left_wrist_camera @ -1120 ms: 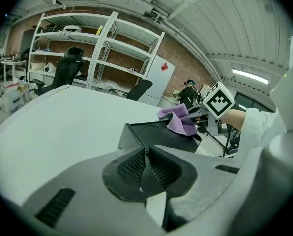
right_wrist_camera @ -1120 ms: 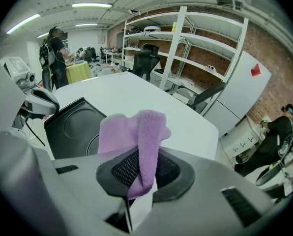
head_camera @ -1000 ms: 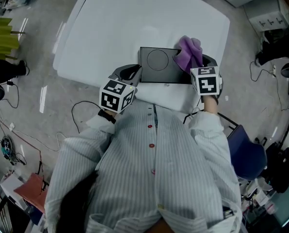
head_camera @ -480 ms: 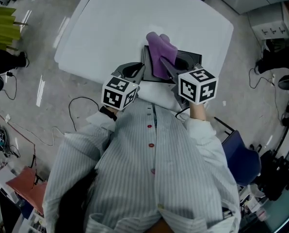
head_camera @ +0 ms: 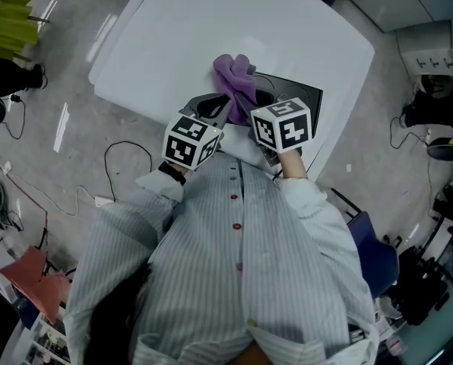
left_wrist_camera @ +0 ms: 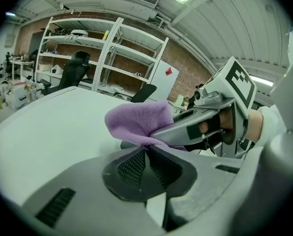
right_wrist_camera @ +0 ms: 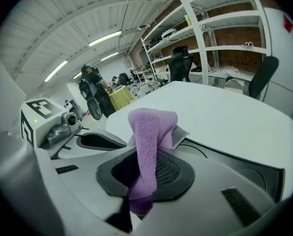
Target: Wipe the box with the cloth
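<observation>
Bright ceiling strip lights (right_wrist_camera: 104, 38), washed-out white table (head_camera: 211, 29), fisheye-warped dark corners in gripper views.

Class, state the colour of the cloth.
The cloth is purple, shown best in the right gripper view.

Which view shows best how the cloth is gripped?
The right gripper view: the cloth runs straight between the shut jaws of the right claw. The head view shows it only as a bunch at the left end of the box. The left gripper view shows it side-on, beyond the shut left claw.
</observation>
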Tool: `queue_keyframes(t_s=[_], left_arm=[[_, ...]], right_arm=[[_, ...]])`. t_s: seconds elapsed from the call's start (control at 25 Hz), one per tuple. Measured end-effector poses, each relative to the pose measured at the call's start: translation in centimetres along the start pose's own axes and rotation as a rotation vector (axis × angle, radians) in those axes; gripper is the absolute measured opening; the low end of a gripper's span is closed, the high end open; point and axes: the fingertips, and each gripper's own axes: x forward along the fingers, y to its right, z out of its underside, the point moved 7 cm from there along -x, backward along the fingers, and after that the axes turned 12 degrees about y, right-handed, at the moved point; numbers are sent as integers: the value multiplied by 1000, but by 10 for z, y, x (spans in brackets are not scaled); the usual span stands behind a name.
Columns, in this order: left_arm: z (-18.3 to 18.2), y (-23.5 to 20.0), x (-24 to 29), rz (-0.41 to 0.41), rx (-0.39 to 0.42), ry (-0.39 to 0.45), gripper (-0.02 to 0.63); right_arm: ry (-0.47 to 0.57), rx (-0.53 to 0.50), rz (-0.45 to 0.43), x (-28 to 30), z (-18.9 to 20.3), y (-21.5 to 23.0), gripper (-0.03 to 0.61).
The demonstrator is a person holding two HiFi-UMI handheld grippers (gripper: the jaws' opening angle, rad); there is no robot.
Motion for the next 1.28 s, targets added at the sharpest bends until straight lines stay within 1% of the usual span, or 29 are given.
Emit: queue_keyframes(t_s=[0.12, 0.36, 0.52, 0.68, 0.84, 1.08, 1.28], left_arm=[[1, -1, -1, -6, 3, 5, 14], [3, -3, -2, -8, 27, 1, 14], [3, -6, -7, -10, 31, -2, 14], [1, -3, -2, -9, 42, -7, 14], [1, -4, 0, -9, 48, -14, 14], [0, -1, 2, -17, 55, -21, 14], [1, 1, 2, -23, 55, -23, 14]], right_arm=[[-24, -81, 27, 4, 2, -3, 58], [-66, -181, 90, -2, 9, 2, 58], [-81, -178, 131, -13, 16, 9, 58], [-84, -182, 183, -31, 20, 27, 58], [-75, -164, 211, -44, 24, 39, 58], [-95, -195, 288, -67, 31, 57, 58], [-152, -240, 378, -92, 41, 84, 58]])
